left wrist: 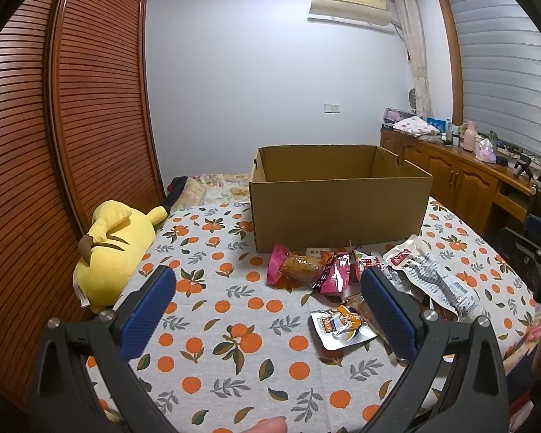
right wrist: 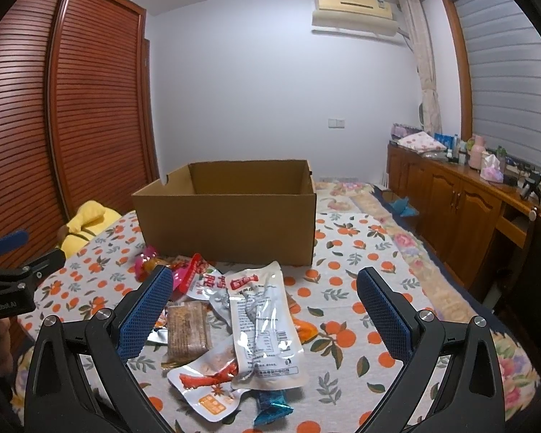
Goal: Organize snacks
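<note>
An open brown cardboard box [left wrist: 339,198] stands on the orange-print cloth; it also shows in the right wrist view [right wrist: 227,223]. Several snack packets lie in a pile in front of it: a pink packet [left wrist: 299,269], a white-grey packet [left wrist: 432,274] and a small silver packet [left wrist: 342,326]. In the right wrist view a long white packet [right wrist: 263,321], a brown bar [right wrist: 189,326], a packet with a red claw [right wrist: 212,382] and a blue packet [right wrist: 270,407] lie between my fingers. My left gripper [left wrist: 267,303] is open and empty, left of the pile. My right gripper [right wrist: 265,303] is open and empty above the pile.
A yellow plush toy [left wrist: 115,249] lies at the cloth's left edge by the slatted wooden wardrobe [left wrist: 72,126]. A wooden cabinet [right wrist: 461,202] with bottles and clutter runs along the right wall. The left gripper's body [right wrist: 14,278] shows at the left of the right wrist view.
</note>
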`<control>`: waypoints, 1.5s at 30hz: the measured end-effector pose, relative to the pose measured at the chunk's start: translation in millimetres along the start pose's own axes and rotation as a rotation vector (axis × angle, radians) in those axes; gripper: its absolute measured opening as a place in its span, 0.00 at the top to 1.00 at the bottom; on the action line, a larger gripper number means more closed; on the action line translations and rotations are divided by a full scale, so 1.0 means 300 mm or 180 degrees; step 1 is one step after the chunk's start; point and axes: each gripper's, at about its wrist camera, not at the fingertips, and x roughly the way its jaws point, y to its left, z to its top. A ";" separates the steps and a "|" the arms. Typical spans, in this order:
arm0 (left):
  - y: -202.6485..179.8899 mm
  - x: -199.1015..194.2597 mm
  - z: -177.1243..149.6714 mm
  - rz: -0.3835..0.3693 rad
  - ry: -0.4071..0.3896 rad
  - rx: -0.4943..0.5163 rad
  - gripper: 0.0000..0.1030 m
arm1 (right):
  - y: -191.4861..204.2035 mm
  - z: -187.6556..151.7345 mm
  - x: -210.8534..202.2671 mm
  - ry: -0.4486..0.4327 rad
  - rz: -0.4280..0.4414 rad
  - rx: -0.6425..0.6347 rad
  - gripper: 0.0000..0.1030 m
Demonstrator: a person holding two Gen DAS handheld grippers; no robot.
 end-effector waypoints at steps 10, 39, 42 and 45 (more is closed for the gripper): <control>-0.002 0.001 -0.002 0.0004 -0.0029 0.0010 0.00 | 0.007 -0.004 -0.001 -0.0013 -0.0004 -0.0003 0.00; -0.021 -0.004 -0.005 -0.0029 -0.0028 0.0037 0.00 | 0.005 -0.006 -0.002 -0.0010 -0.0004 0.0007 0.00; -0.024 0.000 -0.007 -0.0036 -0.0019 0.0046 0.00 | 0.004 -0.006 -0.002 -0.0007 -0.0003 0.0007 0.00; -0.025 0.004 -0.009 -0.0030 -0.0016 0.0043 0.00 | 0.003 -0.007 -0.001 0.0004 -0.0004 0.0016 0.00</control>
